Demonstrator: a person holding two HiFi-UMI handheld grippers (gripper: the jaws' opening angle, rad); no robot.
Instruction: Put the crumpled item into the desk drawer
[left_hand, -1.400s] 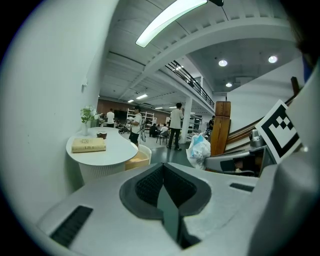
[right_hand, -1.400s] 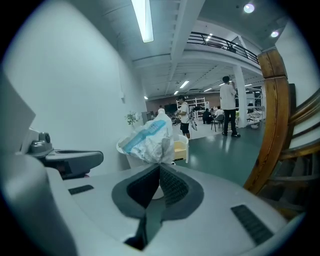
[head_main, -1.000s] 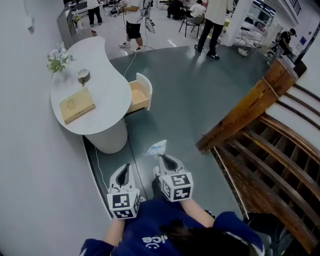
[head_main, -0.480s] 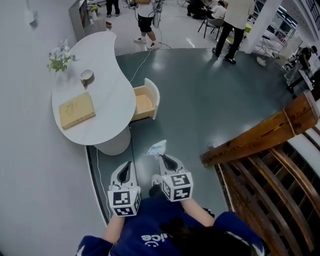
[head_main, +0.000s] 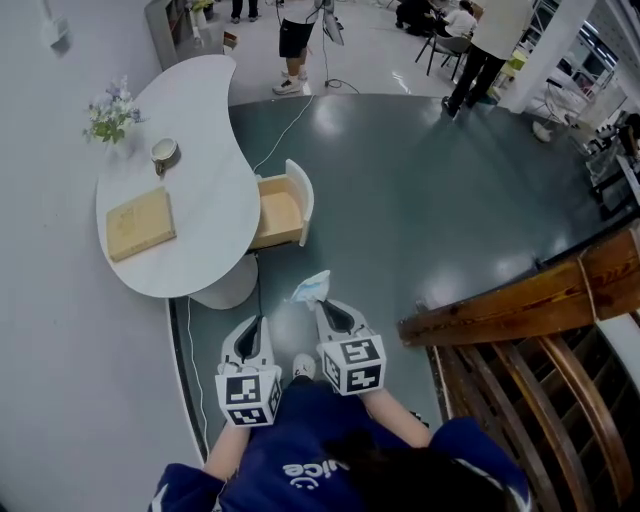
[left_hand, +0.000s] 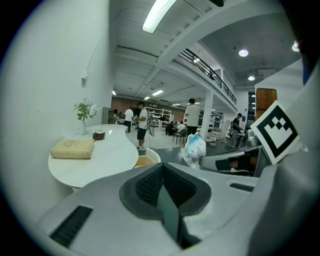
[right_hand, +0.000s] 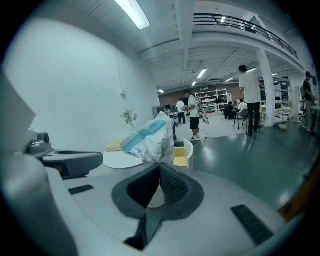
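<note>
The right gripper (head_main: 323, 304) has its jaws closed on the lower end of a crumpled bag (head_main: 312, 288) of white and blue plastic, which sticks up and forward from the pads; in the right gripper view the bag hides part of the open drawer (head_main: 280, 212) behind it. The bag is in the air over the grey floor (head_main: 420, 200), off the near end of the white curved desk (head_main: 205, 170) and well short of the drawer. The drawer stands pulled out from the desk's right edge, its pale wooden inside showing and its white rounded front facing the floor. The left gripper (head_main: 256, 326) is beside the right one, its jaws pressed together with nothing between them. On the desk a tan book (head_main: 140, 224) lies flat near the left edge, a small cup (head_main: 164, 152) stands beyond it, and a vase of flowers (head_main: 108, 120) sits at the far left edge by the wall. A wooden stair railing (head_main: 520, 300) runs to the right of the grippers.
</note>
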